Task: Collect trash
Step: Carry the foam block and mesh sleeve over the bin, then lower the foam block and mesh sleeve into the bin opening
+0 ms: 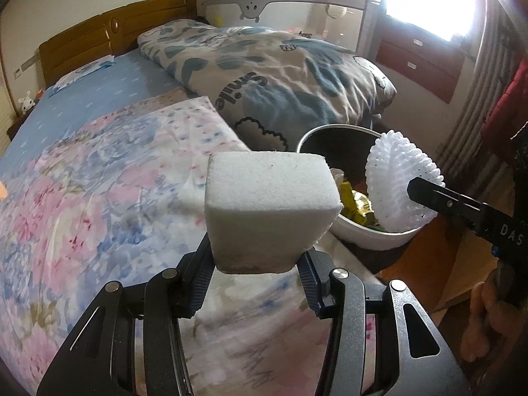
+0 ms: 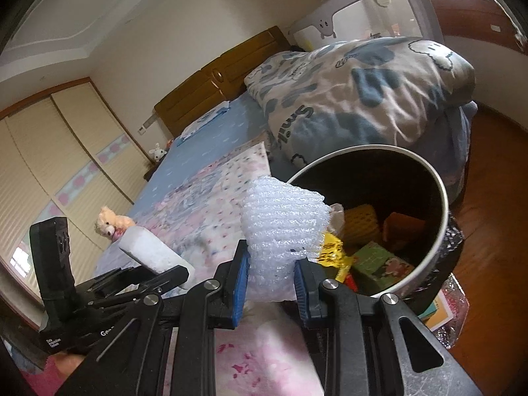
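Fingers on my left gripper [image 1: 255,272] are clamped on a white foam block [image 1: 270,208], gripped at its lower end, most of it sticking up past the pads. Fingers on my right gripper [image 2: 272,283] are pinched on a white foam net sleeve [image 2: 283,221], held at its bottom edge, the rest fanning out above. Both pieces look very light and soft. The block should compress under the pads but keep shape, so a mid-body grip is fine; the net is flimsy and crushable, best taken by a bunched edge, and it may cling to the pads on release. Trash bin [image 2: 444,211] sits just past the right fingers at the bed's edge, already holding a yellow wrapper [image 2: 331,250], a green box [image 2: 379,264] and other scraps. From the left view the net hangs at the bin's rim [image 1: 363,242], roughly over the opening; the block is near but short of it, over the floral blanket [image 1: 99,198]. My read: net drops first, then the block needs to swing right.
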Action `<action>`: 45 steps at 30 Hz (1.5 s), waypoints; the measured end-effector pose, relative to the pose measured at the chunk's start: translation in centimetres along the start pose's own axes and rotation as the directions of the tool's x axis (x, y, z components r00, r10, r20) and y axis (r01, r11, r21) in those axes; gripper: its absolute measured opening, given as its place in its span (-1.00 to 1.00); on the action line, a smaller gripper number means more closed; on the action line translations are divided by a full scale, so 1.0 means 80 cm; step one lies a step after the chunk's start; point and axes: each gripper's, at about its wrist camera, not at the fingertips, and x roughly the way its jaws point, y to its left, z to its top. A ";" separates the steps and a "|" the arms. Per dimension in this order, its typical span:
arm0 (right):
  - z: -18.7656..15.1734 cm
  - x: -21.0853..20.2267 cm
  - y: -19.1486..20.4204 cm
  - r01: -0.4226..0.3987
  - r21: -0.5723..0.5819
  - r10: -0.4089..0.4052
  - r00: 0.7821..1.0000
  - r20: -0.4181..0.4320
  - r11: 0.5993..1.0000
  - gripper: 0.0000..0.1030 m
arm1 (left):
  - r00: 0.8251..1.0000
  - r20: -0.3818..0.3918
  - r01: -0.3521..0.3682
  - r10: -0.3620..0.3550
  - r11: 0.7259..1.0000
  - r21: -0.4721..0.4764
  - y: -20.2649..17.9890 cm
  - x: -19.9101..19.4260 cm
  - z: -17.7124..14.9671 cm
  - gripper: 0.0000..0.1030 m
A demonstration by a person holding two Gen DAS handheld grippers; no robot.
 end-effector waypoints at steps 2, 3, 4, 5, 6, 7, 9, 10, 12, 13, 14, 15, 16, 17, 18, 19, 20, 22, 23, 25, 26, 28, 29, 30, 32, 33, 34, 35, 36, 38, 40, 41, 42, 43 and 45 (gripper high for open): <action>0.002 -0.002 -0.003 0.007 0.000 -0.007 1.000 0.001 1.000 -0.51 | 1.000 0.001 0.008 -0.008 1.000 0.008 -0.007 0.002 0.004 -0.09; 0.003 -0.003 -0.006 0.012 0.001 -0.012 1.000 0.002 1.000 -0.51 | 1.000 0.001 0.012 -0.012 1.000 0.012 -0.010 0.003 0.006 -0.09; 0.004 -0.004 -0.009 0.018 0.003 -0.018 1.000 0.003 1.000 -0.51 | 1.000 0.001 0.016 -0.016 1.000 0.016 -0.013 0.004 0.007 -0.09; 0.005 -0.004 -0.010 0.022 0.004 -0.022 1.000 0.004 1.000 -0.51 | 1.000 0.002 0.019 -0.019 1.000 0.021 -0.016 0.005 0.009 -0.09; 0.006 -0.005 -0.013 0.027 0.006 -0.027 1.000 0.006 1.000 -0.51 | 1.000 0.001 0.025 -0.025 0.999 0.027 -0.020 0.006 0.012 -0.09; 0.008 -0.006 -0.016 0.033 0.008 -0.033 0.999 0.007 0.999 -0.51 | 1.000 0.000 0.029 -0.029 0.999 0.031 -0.023 0.007 0.013 -0.09; 0.011 -0.008 -0.020 0.040 0.011 -0.040 0.999 0.010 0.999 -0.51 | 0.999 -0.002 0.039 -0.039 0.999 0.037 -0.030 0.011 0.018 -0.09; 0.012 -0.009 -0.023 0.043 0.013 -0.043 0.999 0.010 0.999 -0.51 | 0.999 -0.003 0.043 -0.043 0.998 0.038 -0.032 0.013 0.020 -0.09; 0.014 -0.011 -0.027 0.052 0.016 -0.052 0.999 0.013 0.999 -0.51 | 0.999 -0.005 0.054 -0.053 0.998 0.042 -0.038 0.015 0.025 -0.09; 0.015 -0.012 -0.029 0.057 0.017 -0.057 0.998 0.013 0.998 -0.51 | 0.998 -0.005 0.056 -0.056 0.997 0.045 -0.040 0.016 0.026 -0.09; 0.016 -0.012 -0.032 0.061 0.020 -0.061 0.998 0.013 0.998 -0.51 | 0.998 -0.005 0.058 -0.058 0.997 0.052 -0.044 0.017 0.029 -0.09; 0.017 -0.013 -0.035 0.064 0.024 -0.065 0.998 0.013 0.998 -0.51 | 0.998 -0.005 0.060 -0.060 0.997 0.056 -0.046 0.018 0.031 -0.09; 0.018 -0.014 -0.037 0.069 0.025 -0.069 0.998 0.013 0.997 -0.51 | 0.998 -0.005 0.062 -0.062 0.996 0.059 -0.049 0.019 0.032 -0.09; 0.019 -0.014 -0.038 0.072 0.025 -0.072 0.997 0.013 0.997 -0.51 | 0.998 -0.005 0.063 -0.063 0.996 0.061 -0.051 0.021 0.034 -0.09; 0.020 -0.015 -0.040 0.073 0.027 -0.074 0.997 0.012 0.997 -0.51 | 0.998 -0.007 0.065 -0.065 0.996 0.064 -0.053 0.023 0.036 -0.09; 0.021 -0.015 -0.042 0.076 0.027 -0.076 0.997 0.012 0.997 -0.51 | 0.998 -0.008 0.066 -0.066 0.996 0.066 -0.055 0.024 0.038 -0.09; 0.022 -0.015 -0.043 0.079 0.027 -0.080 0.997 0.012 0.996 -0.51 | 0.998 -0.009 0.069 -0.068 0.995 0.069 -0.058 0.026 0.040 -0.09; 0.023 -0.015 -0.046 0.083 0.030 -0.083 0.996 0.012 0.996 -0.51 | 0.997 -0.009 0.071 -0.070 0.995 0.071 -0.060 0.028 0.042 -0.09; 0.024 -0.015 -0.048 0.083 0.031 -0.083 0.996 0.012 0.996 -0.51 | 0.997 -0.010 0.072 -0.072 0.995 0.072 -0.061 0.029 0.043 -0.09; 0.025 -0.016 -0.050 0.085 0.031 -0.085 0.996 0.012 0.996 -0.51 | 0.997 -0.011 0.073 -0.072 0.994 0.076 -0.064 0.030 0.045 -0.09; 0.026 -0.016 -0.051 0.087 0.031 -0.088 0.996 0.012 0.996 -0.51 | 0.997 -0.012 0.073 -0.073 0.994 0.078 -0.064 0.031 0.045 -0.09; 0.027 -0.016 -0.052 0.086 0.033 -0.087 0.996 0.011 0.996 -0.51 | 0.997 -0.013 0.074 -0.073 0.994 0.080 -0.066 0.033 0.047 -0.09; 0.027 -0.016 -0.052 0.088 0.033 -0.088 0.996 0.012 0.996 -0.51 | 0.997 -0.014 0.074 -0.073 0.994 0.080 -0.067 0.034 0.047 -0.09; 0.027 -0.016 -0.053 0.088 0.032 -0.088 0.996 0.012 0.996 -0.51 | 0.997 -0.014 0.075 -0.074 0.994 0.081 -0.067 0.035 0.048 -0.09; 0.028 -0.016 -0.054 0.088 0.033 -0.088 0.996 0.013 0.996 -0.51 | 0.997 -0.013 0.074 -0.073 0.994 0.085 -0.069 0.036 0.051 -0.09; 0.028 -0.016 -0.055 0.088 0.033 -0.088 0.996 0.014 0.996 -0.51 | 0.997 -0.013 0.074 -0.074 0.994 0.086 -0.070 0.036 0.051 -0.09; 0.030 -0.016 -0.056 0.088 0.033 -0.088 0.996 0.014 0.996 -0.51 | 0.997 -0.012 0.075 -0.075 0.993 0.087 -0.071 0.037 0.052 -0.09; 0.030 -0.016 -0.056 0.088 0.033 -0.088 0.996 0.015 0.996 -0.51 | 0.997 -0.011 0.075 -0.074 0.993 0.088 -0.072 0.037 0.053 -0.09; 0.030 -0.016 -0.057 0.087 0.033 -0.088 0.996 0.014 0.996 -0.51 | 0.997 -0.010 0.074 -0.074 0.993 0.090 -0.073 0.037 0.054 -0.09; 0.030 -0.016 -0.057 0.088 0.033 -0.089 0.996 0.014 0.996 -0.51 | 0.997 -0.010 0.075 -0.074 0.993 0.094 -0.075 0.038 0.055 -0.09; 0.031 -0.016 -0.057 0.086 0.034 -0.087 0.996 0.014 0.996 -0.51 | 0.997 -0.009 0.075 -0.074 0.992 0.098 -0.078 0.038 0.057 -0.09; 0.031 -0.016 -0.057 0.087 0.033 -0.087 0.996 0.015 0.996 -0.51 | 0.997 -0.010 0.075 -0.074 0.992 0.099 -0.078 0.039 0.057 -0.09; 0.032 -0.015 -0.057 0.087 0.032 -0.087 0.996 0.015 0.996 -0.51 | 0.997 -0.010 0.074 -0.074 0.992 0.100 -0.079 0.040 0.058 -0.09; 0.034 -0.014 -0.058 0.086 0.033 -0.087 0.996 0.014 0.996 -0.51 | 0.997 -0.011 0.073 -0.073 0.992 0.101 -0.080 0.040 0.058 -0.09; 0.034 -0.014 -0.058 0.087 0.033 -0.087 0.996 0.014 0.996 -0.51 | 0.997 -0.013 0.072 -0.071 0.992 0.104 -0.081 0.042 0.059 -0.09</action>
